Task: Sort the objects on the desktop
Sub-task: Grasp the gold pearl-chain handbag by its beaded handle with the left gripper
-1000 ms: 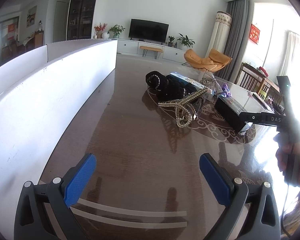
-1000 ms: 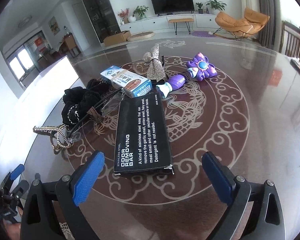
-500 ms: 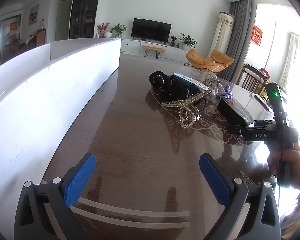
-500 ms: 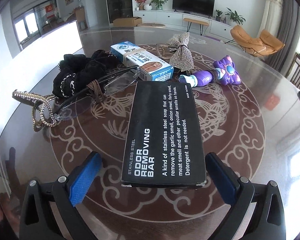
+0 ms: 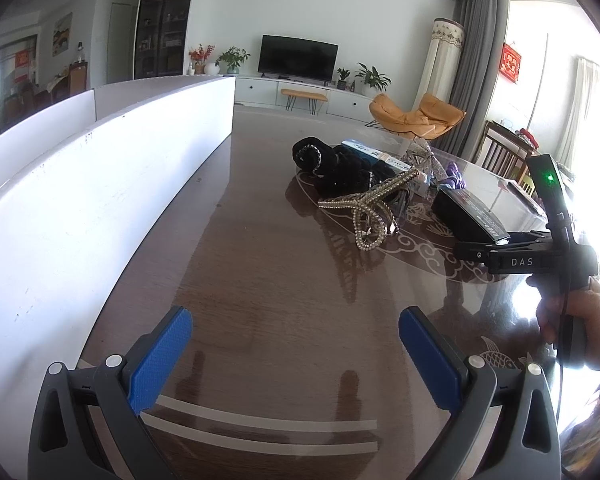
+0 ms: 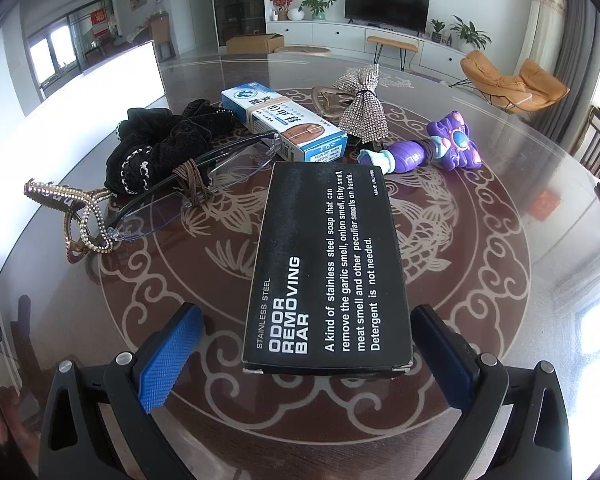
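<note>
1. The right gripper (image 6: pixel 304 356) stands wide apart, and the near end of the flat black cardboard box printed "ODOR REMOVING BAR" (image 6: pixel 328 264) now sits between its blue pads (image 6: pixel 168 360). The right pad is just beside the box's edge; the left pad has a clear gap.
2. A second ago the box lay well ahead of the fingertips; half a second ago it was nearly between them. The gripper has closed in and straddles it, so I judge the grasp is about to be made; nothing is clamped yet.
3. The left gripper (image 5: pixel 296 356) is also spread apart and empty, hovering over bare brown counter (image 5: pixel 260 280) beside the white panel (image 5: pixel 80 208). Its view has barely shifted.
4. Beyond the box the clutter lies unmoved: clear rimless glasses (image 6: pixel 188 196), a black velvet scrunchie (image 6: pixel 164 144), a rhinestone hair claw (image 6: pixel 80 216), a blue-and-white carton (image 6: pixel 284 124), a sparkly silver bow (image 6: pixel 364 108) and a purple toy (image 6: pixel 432 152).
</note>
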Tool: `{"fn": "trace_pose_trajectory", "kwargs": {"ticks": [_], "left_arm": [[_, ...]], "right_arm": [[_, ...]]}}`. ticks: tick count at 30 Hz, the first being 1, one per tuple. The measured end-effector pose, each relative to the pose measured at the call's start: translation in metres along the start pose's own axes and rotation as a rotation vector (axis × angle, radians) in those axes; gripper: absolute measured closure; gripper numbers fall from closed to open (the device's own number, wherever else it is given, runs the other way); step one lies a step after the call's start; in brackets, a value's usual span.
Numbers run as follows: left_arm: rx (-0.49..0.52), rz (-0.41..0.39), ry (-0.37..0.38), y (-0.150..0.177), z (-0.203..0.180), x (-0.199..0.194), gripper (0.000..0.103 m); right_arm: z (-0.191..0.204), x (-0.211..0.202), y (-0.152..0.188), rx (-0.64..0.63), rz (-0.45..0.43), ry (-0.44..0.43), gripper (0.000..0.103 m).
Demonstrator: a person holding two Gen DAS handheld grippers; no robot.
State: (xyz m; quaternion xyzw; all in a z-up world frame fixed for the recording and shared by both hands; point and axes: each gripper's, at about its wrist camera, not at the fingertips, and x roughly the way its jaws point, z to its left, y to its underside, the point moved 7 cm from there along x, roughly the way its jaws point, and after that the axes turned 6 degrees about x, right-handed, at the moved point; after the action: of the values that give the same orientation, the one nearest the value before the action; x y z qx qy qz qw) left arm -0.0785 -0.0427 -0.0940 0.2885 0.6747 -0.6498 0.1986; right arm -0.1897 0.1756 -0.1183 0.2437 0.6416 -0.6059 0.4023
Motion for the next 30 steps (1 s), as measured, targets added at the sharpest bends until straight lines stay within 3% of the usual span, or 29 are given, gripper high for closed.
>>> {"fn": "trace_pose_trajectory", "kwargs": {"ticks": [9, 13, 18, 24, 27, 30], "left_arm": [[0.008, 0.024, 0.010, 0.005, -0.006, 0.007, 0.000], [-0.005, 0.020, 0.049, 0.001, -0.006, 0.003, 0.000], [-0.139, -0.002, 0.089, -0.041, 0.022, 0.004, 0.000], [-0.158, -0.019, 0.054, -0.116, 0.026, 0.031, 0.000], [-0.115, 0.003, 0.081, -0.135, -0.002, 0.057, 0.000], [0.002, 0.069, 0.061, -0.131, -0.030, 0.085, 0.000]], "right_arm": [[0.000, 0.000, 0.000, 0.000, 0.000, 0.000, 0.000], [0.000, 0.000, 0.000, 0.000, 0.001, 0.000, 0.000], [0.000, 0.000, 0.000, 0.000, 0.001, 0.000, 0.000], [0.000, 0.000, 0.000, 0.000, 0.001, 0.000, 0.000], [0.000, 0.000, 0.000, 0.000, 0.001, 0.001, 0.000], [0.000, 0.000, 0.000, 0.000, 0.001, 0.001, 0.000]]}}
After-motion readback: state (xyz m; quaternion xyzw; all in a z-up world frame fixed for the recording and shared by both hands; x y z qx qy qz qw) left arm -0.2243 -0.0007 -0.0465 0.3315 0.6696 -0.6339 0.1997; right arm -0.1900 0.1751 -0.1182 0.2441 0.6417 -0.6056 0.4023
